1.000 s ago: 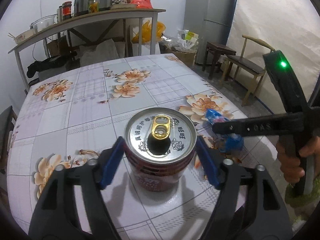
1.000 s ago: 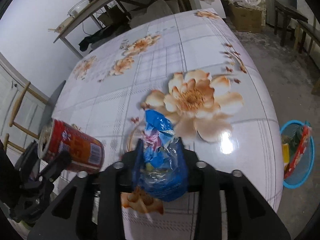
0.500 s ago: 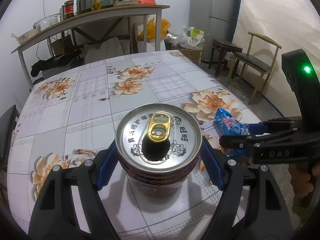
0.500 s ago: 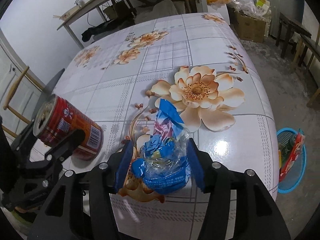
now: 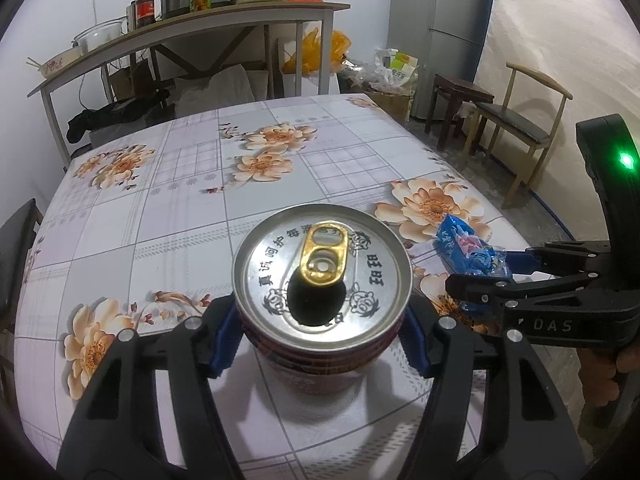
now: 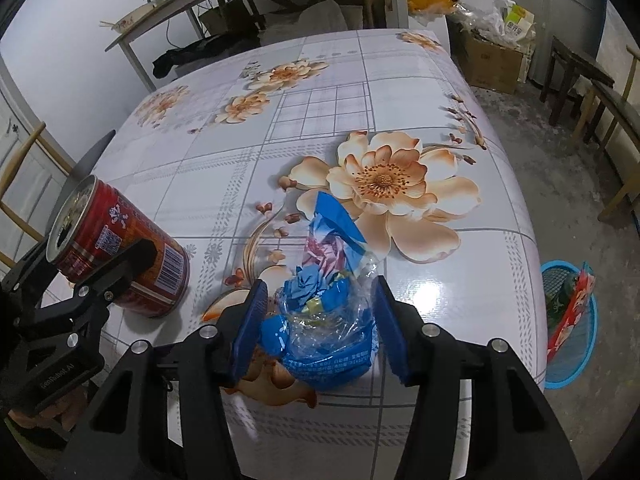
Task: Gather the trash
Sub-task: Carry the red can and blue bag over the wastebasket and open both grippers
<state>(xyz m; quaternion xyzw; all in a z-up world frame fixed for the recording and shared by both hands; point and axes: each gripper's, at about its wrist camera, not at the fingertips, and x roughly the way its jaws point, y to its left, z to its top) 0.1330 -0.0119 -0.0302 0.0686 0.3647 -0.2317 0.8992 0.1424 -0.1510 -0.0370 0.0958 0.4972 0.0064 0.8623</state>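
Trash items are two: an opened red aluminium drink can (image 5: 322, 280) with a gold pull tab, and a crumpled blue-and-clear plastic wrapper (image 6: 326, 312). Both are at the near edge of the floral-print bench (image 6: 320, 120).

My left gripper (image 5: 322, 336) is clamped on the can, one blue pad on each side of the can body just below the rim. Whether the can base touches the bench cannot be determined from either view. My right gripper (image 6: 320, 328) brackets the wrapper with its blue pads (image 6: 250, 332) set apart; a narrow gap shows beside the wrapper on each side, so I judge it not yet gripped.

Step in hand: securing both items for removal. The next move calls for bringing the right pads together on the wrapper's bulk, low enough that the loose film does not slip out. Then carry both items to the blue mesh wastebasket (image 6: 576, 336) on the floor beside the bench's right edge. Keep the can upright in case liquid remains.
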